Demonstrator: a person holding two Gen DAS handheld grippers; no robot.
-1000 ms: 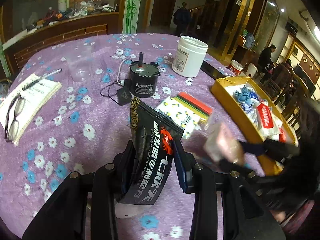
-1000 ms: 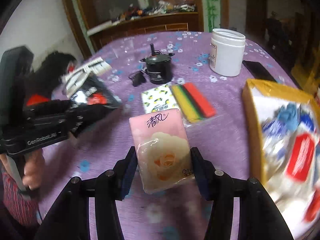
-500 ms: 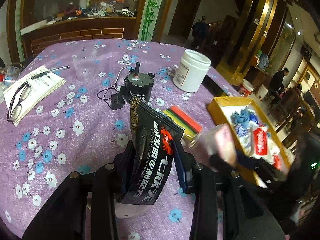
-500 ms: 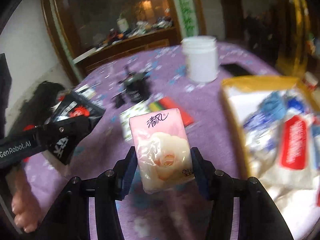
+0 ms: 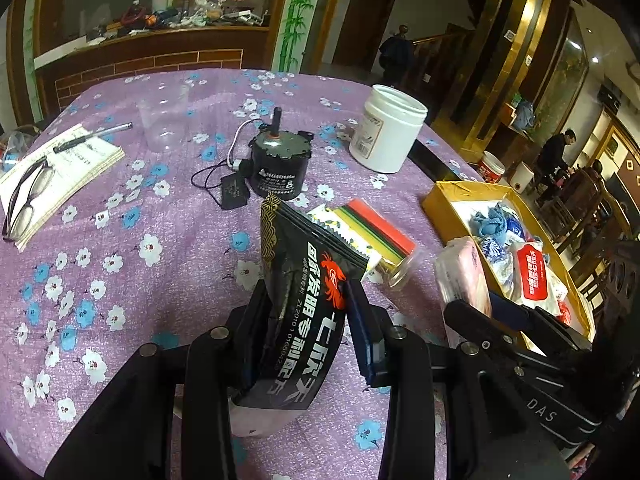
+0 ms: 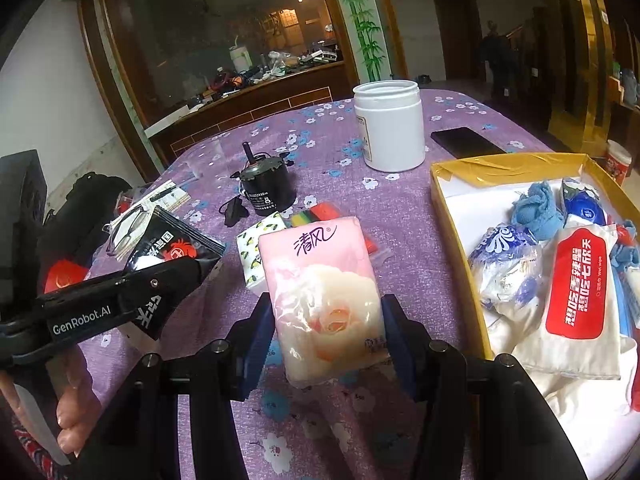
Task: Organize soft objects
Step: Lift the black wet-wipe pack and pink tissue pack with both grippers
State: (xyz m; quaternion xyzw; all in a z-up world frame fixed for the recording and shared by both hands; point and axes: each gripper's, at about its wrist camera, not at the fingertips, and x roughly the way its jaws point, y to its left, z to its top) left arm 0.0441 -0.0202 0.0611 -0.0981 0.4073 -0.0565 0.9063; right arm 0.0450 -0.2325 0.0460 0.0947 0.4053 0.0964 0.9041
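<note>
Between blue pads, crinkly rectangular tissue pack (image 6: 326, 300)

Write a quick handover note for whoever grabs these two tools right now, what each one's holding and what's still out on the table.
Left tool: shut on the black pouch, held above the purple tablecloth.
Right tool: shut on the pink tissue pack, held just left of the yellow box.
Done: wet wipes pack, blue-white tissue packs and blue cloth already lie in the box.
Left: drop both held items into the box; probably also the lemon-print pack lying by the colored strips pack.
</note>
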